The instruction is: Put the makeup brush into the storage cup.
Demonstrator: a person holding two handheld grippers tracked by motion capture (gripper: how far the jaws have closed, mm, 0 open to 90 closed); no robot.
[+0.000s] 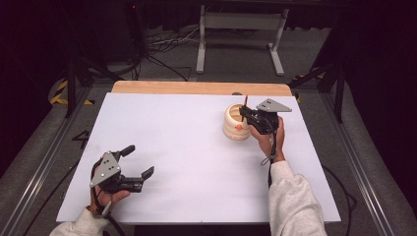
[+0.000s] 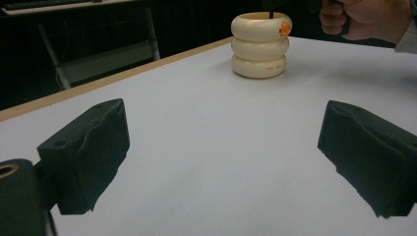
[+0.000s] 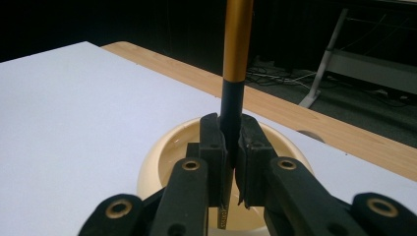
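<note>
A cream ribbed pot (image 1: 236, 123) with an orange spot stands on the white table at the right; it shows at the far end in the left gripper view (image 2: 260, 44). My right gripper (image 1: 244, 114) is over the pot's mouth (image 3: 162, 162), shut on a thin upright stick (image 3: 235, 64), black below and gold above, with its lower end inside the pot. My left gripper (image 1: 138, 161) rests low at the front left, its black fingers (image 2: 88, 147) wide apart with nothing between them.
The white board (image 1: 187, 147) lies on a wooden table whose far edge (image 1: 196, 87) shows bare. Beyond it are a grey metal stand (image 1: 241, 29) and floor cables. The person's right hand (image 2: 366, 19) is beside the pot.
</note>
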